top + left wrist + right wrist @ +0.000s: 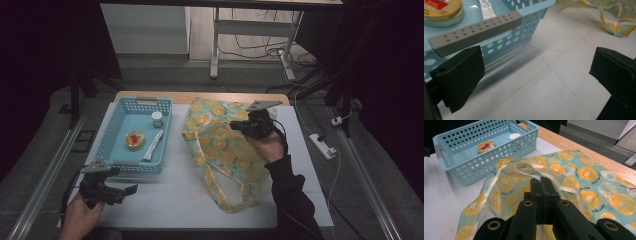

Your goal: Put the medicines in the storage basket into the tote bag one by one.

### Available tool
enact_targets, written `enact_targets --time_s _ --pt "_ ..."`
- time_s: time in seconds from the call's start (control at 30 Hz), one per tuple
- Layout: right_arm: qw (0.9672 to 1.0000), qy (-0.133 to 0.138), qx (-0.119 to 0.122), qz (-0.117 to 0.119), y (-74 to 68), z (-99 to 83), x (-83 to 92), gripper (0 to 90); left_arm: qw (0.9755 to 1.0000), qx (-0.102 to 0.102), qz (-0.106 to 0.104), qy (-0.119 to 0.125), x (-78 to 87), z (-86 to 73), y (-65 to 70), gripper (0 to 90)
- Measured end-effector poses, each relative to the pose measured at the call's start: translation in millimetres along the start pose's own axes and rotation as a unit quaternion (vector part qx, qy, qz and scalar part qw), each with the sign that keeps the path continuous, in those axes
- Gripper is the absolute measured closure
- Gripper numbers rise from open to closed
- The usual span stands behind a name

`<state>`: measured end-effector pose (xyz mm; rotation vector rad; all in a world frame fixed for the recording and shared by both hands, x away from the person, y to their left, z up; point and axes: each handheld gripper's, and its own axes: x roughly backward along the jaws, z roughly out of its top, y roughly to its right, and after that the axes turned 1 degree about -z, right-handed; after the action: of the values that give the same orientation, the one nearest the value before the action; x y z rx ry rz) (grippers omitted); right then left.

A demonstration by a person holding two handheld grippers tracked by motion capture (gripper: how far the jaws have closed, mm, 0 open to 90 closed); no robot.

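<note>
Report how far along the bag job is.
Done: the right claw is shut on the fruit-print bag, pinching its handle strap. In hand: the left claw stands open beside the blue basket, holding nothing. Left: the round tin, small jar and sachet lie in the basket, none in the bag.

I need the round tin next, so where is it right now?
In the high view the round tin lies inside the blue basket at the table's left, between the small white-capped jar and the white tube.
</note>
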<state>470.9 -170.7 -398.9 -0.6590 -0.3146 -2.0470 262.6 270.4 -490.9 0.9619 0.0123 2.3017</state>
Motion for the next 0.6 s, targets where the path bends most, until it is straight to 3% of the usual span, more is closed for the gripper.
enact_targets --time_s 0.13,0.3,0.6 --pt "1.0000 0.002 -0.003 0.001 0.6 -0.5 -0.1 90.0 1.0000 -0.007 0.004 0.003 -1.0 7.4 -3.6 0.0" --pt "1.0000 0.002 -0.007 0.004 2.0 -1.3 -0.8 90.0 1.0000 0.004 0.000 0.002 -2.6 16.9 -8.5 0.0" --pt "1.0000 0.005 -0.002 0.003 -0.3 0.5 1.2 90.0 0.9998 0.008 0.019 -0.002 -4.9 32.9 -14.6 0.0"
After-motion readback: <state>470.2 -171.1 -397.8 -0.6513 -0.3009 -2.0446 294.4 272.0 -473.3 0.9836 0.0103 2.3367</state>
